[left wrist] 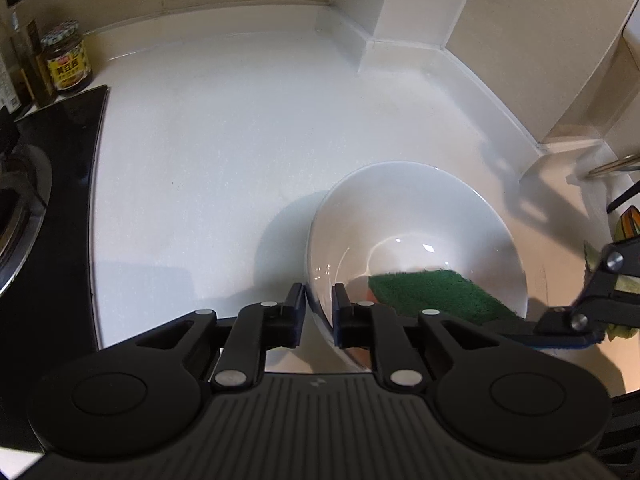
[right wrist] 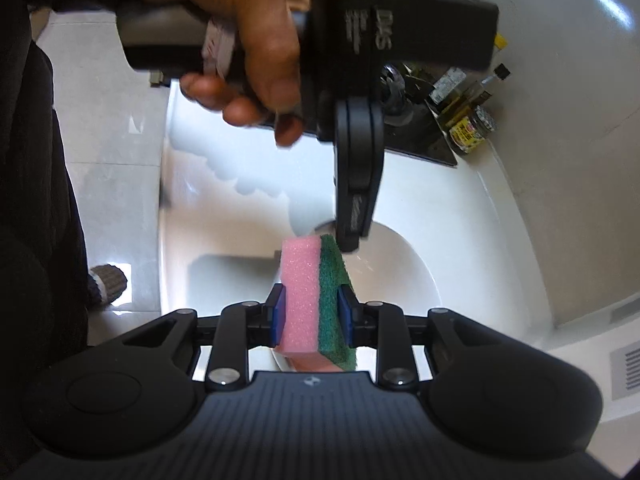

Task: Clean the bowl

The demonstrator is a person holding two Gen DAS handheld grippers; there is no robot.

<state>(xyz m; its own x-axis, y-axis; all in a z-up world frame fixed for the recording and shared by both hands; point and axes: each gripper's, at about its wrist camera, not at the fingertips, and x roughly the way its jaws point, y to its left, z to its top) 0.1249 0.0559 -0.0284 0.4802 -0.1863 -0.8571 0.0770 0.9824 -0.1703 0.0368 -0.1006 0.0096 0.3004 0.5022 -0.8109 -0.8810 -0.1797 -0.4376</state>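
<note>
Left wrist view: glossy white ceramic bowl (left wrist: 416, 236), tipped up on its side on a white speckled stone countertop (left wrist: 224, 152). Opening faces toward the camera and slightly up; near rim pinched between the left gripper (left wrist: 320, 312) jaws, one black finger outside the wall, the other inside, closed down to the wall's thickness. Interior wet, with bright highlights.

Two-layer rectangular sponge (left wrist: 436, 288), green scouring face uppermost in this view, lying against the bowl's lower inner wall; long axis runs from the right gripper (left wrist: 576, 320) at the frame's right edge across into the bowl.

Right wrist view: right gripper (right wrist: 312, 316) closed on the same sponge (right wrist: 316, 300), blue-padded fingers pressing the pink foam layer on one side and the green scouring layer on the other. Sponge's long axis points straight ahead along the fingers, its far end meeting the bowl (right wrist: 404, 272) just below the left gripper (right wrist: 352, 236), which a bare hand (right wrist: 248, 40) holds by its black handle.

Surroundings, left wrist view: black glass gas hob (left wrist: 52, 184) at the counter's left edge; jar with a yellow label and checked lid (left wrist: 66, 58) and a dark bottle (left wrist: 28, 52) behind it; beige tiled walls meeting at a corner; white raised backsplash ledge. Right wrist view: grey tiled floor (right wrist: 108, 184), a striped slipper (right wrist: 106, 284).
</note>
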